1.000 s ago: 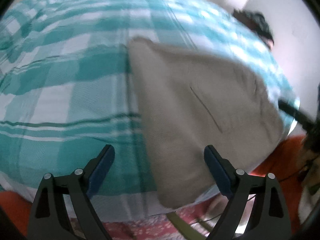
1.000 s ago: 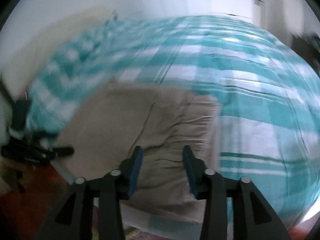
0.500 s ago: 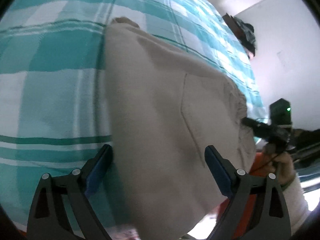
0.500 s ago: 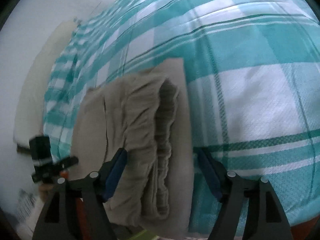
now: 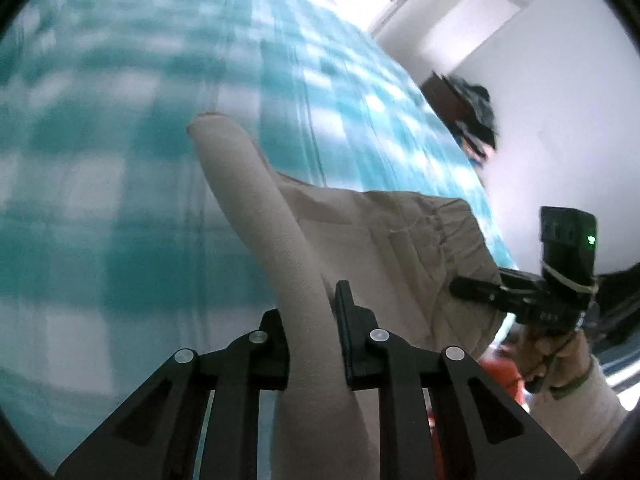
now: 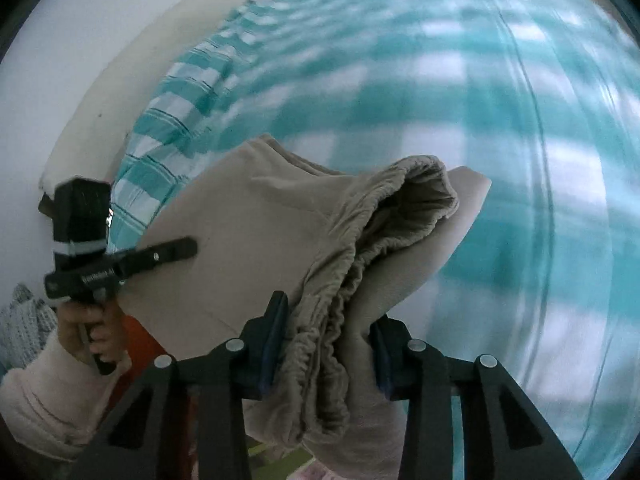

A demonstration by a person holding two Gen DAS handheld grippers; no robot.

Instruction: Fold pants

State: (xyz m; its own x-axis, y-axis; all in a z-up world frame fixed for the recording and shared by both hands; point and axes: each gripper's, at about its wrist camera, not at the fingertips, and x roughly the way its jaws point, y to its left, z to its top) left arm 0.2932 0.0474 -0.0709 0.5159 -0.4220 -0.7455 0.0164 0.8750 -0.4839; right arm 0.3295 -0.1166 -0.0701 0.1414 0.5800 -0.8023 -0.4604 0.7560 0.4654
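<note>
1. The left tool point(image 5: 311, 344) is clenched on a folded edge of the pants point(image 5: 384, 240); the beige cloth runs up between its two fingers as a thick roll, which suggests a grip through several layers so that the fold does not slip open
2. The right tool point(image 6: 326, 344) is clamped on the gathered elastic waistband point(image 6: 384, 216), with the bunched cloth filling the gap between its fingers; holding the waistband end probably keeps the bulkiest part under control
3. The pants hang between the two tools, lifted above the bed point(image 5: 100, 200); the blurred checks of the teal and white cover point(image 6: 520, 160) fit a bundle being carried, though where it is headed cannot be told
4. The garment looks already folded at least once, since doubled layers show at the waistband, so the task seems well along; I judge a last fold or a setting down remains
5. Count: one pair of pants, two tools, each seen from the other's camera, and two of the person's hands point(image 6: 92, 320) on the handles
6. Also one bed, one pale headboard or cushion point(image 6: 132, 68) at its far edge, and one dark heap point(image 5: 472, 112) by the wall, too blurred to identify
</note>
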